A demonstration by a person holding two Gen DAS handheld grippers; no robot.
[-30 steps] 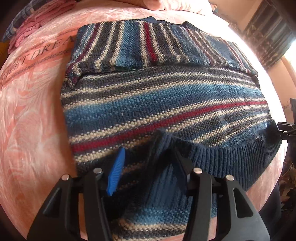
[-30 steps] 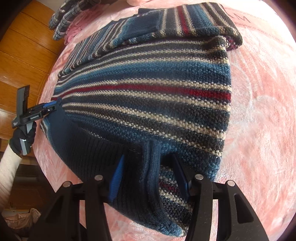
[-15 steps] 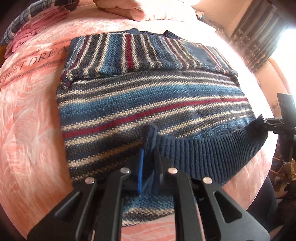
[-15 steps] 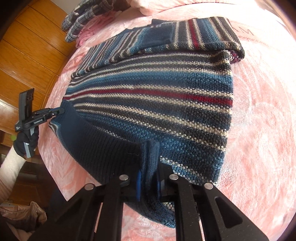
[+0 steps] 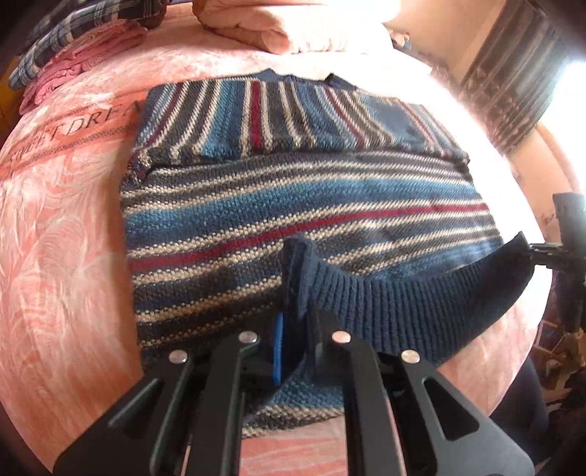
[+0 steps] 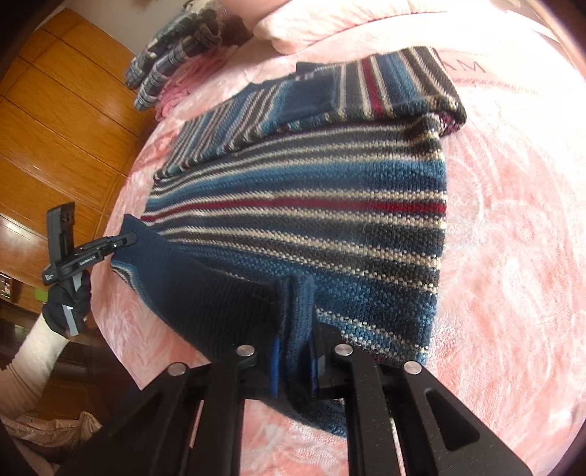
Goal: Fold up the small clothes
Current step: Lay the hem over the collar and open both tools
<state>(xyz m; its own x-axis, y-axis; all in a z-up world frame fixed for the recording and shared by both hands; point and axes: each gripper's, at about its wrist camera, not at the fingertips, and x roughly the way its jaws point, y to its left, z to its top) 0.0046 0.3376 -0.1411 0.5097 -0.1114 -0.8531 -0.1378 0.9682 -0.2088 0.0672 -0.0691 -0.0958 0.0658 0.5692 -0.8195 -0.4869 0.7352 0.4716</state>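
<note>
A striped knit sweater (image 5: 293, 205) in blue, grey, cream and red lies on a pink bedspread (image 5: 62, 234), its sleeves folded across the far part. My left gripper (image 5: 295, 329) is shut on a pinch of the navy ribbed hem (image 5: 384, 300) at one corner. My right gripper (image 6: 295, 348) is shut on the hem at the other corner of the sweater (image 6: 311, 205). The hem between them is lifted off the bed. Each view shows the other gripper at the frame's edge: the right gripper (image 5: 534, 249), the left gripper (image 6: 124, 241).
A stack of plaid and pink folded clothes (image 5: 73, 47) lies at the bed's far left, with a pink pillow (image 5: 285, 25) beside it. Wooden wardrobe panels (image 6: 55, 121) stand past the bed. A gloved hand (image 6: 66, 307) holds the left gripper's handle. A curtain (image 5: 512, 80) hangs at right.
Both grippers went from open around the hem to shut on it, then raised the hem off the bed and pulled back a little.
</note>
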